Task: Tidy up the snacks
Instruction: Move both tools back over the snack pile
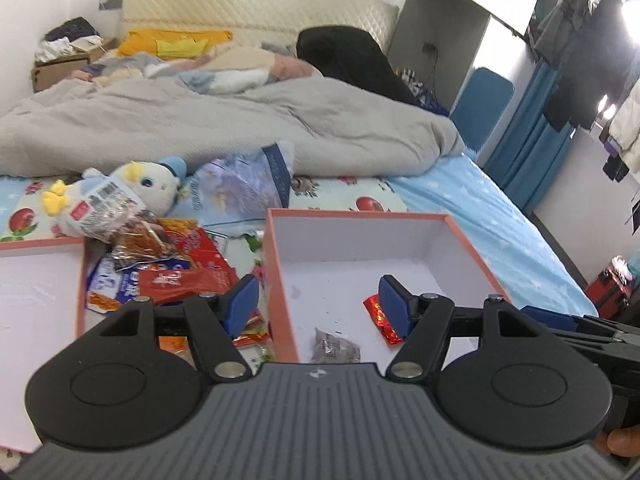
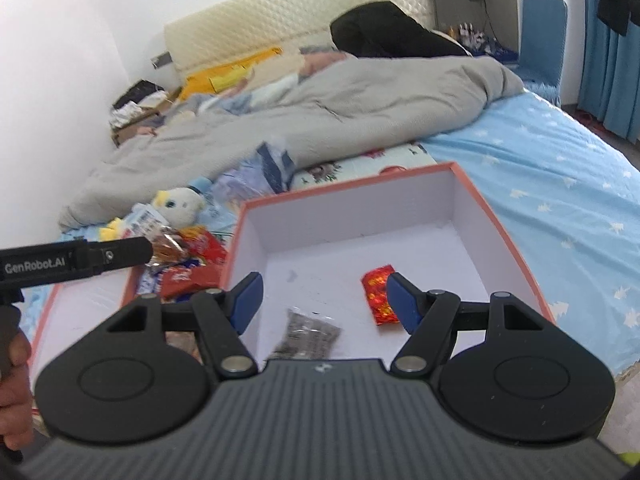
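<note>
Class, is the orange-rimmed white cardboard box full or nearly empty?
Nearly empty: the orange-rimmed white cardboard box holds only a red foil packet and a grey packet; bare white floor elsewhere.

Right hand-held gripper point(image 2: 322, 300): jaws apart, nothing between the blue pads, held above an open orange-rimmed box point(image 2: 500, 216) with a white interior. On the box floor lie a red snack packet point(image 2: 378, 292) and, apart from it, a grey snack packet point(image 2: 306, 334). Left of the box: a heap of snack packets point(image 2: 188, 260), a plush toy point(image 2: 176, 204) behind it, and a second orange-rimmed tray point(image 2: 56, 300). The left hand-held gripper's body point(image 2: 76, 262) enters from the left edge; its jaws are not visible. All rests on a bed point(image 2: 560, 184) with a grey duvet point(image 2: 320, 112).
</note>
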Action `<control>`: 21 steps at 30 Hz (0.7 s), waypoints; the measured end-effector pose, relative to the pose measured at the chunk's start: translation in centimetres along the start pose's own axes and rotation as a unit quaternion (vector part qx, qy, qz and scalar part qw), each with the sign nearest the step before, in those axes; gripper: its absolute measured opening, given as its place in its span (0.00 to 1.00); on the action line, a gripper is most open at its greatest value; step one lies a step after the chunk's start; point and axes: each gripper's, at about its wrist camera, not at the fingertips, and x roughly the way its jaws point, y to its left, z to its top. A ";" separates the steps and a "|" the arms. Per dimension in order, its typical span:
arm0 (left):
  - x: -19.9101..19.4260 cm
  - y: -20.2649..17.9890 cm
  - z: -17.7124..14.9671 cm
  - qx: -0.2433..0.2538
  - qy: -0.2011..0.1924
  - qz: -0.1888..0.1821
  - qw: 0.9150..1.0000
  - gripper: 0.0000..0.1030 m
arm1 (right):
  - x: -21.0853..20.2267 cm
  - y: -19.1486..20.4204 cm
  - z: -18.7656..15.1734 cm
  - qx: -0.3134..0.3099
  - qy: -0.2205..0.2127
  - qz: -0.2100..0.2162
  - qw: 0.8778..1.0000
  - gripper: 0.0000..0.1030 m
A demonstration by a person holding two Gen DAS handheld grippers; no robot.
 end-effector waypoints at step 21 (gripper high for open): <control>-10.4 5.4 -5.6 -0.050 -0.041 0.049 0.997 0.69 | -3.6 7.1 -4.4 -0.050 0.003 0.075 0.996 0.68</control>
